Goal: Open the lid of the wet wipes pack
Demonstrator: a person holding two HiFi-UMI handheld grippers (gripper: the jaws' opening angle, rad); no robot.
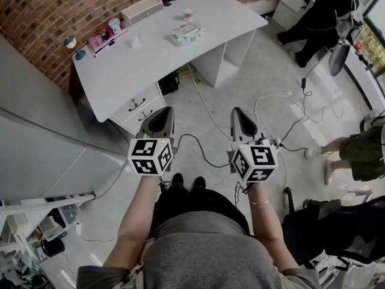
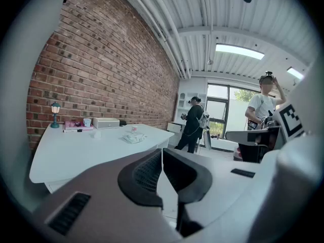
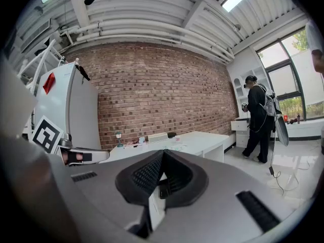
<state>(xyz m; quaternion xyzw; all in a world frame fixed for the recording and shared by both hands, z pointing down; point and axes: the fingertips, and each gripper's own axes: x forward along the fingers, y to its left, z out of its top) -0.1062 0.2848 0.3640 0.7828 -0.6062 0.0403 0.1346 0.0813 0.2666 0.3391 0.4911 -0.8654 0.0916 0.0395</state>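
Note:
The wet wipes pack [image 1: 186, 34] is a pale, crinkled packet lying on the white desk [image 1: 150, 59], far ahead of both grippers. It shows small in the left gripper view as the wipes pack [image 2: 133, 137], resting on the desk [image 2: 76, 153]. My left gripper [image 1: 163, 112] and right gripper [image 1: 239, 112] hang side by side over the floor, well short of the desk. In their own views the left gripper [image 2: 162, 151] and the right gripper [image 3: 162, 154] have their dark pads pressed together with nothing between them.
On the desk stand a small lamp [image 1: 75, 46], a pink box [image 1: 99, 40], a white box [image 1: 142, 9] and a small cup [image 1: 187, 14]. Cables [image 1: 207, 116] trail over the floor. A person [image 1: 319, 11] stands at the back right, another person [image 1: 355, 152] at the right. A grey cabinet [image 1: 36, 149] is on the left.

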